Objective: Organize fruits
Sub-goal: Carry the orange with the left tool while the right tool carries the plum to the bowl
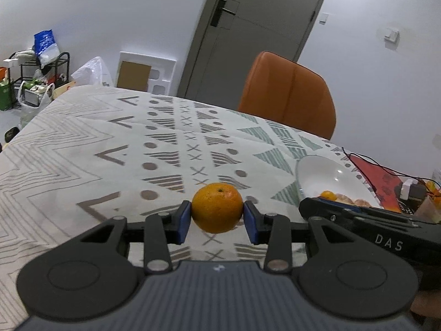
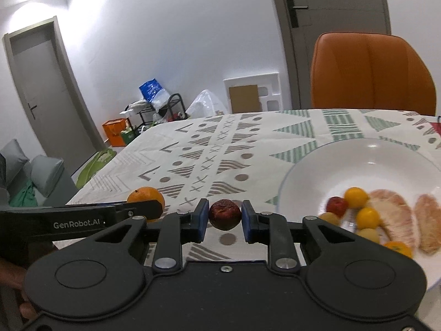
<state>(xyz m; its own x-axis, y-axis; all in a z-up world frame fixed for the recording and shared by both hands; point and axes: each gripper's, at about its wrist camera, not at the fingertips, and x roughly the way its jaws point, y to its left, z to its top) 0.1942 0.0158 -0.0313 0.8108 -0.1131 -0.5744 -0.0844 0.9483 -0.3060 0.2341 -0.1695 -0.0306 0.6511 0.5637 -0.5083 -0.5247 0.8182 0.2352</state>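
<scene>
Patterned tablecloth (image 1: 82,143), left tongs (image 1: 217,218) gripping dimpled orange (image 1: 217,207)

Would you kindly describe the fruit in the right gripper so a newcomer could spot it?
On the patterned tablecloth, left of the white plate, the right gripper pinches a small dark red wrinkled fruit. Unlike the smooth mandarin beside it, it is shrivelled and brownish.

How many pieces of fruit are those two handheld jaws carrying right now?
2. The left gripper pinches a small orange above the tablecloth; the right gripper pinches a dark red wrinkled fruit beside the white plate. More fruit lies on that plate.
</scene>
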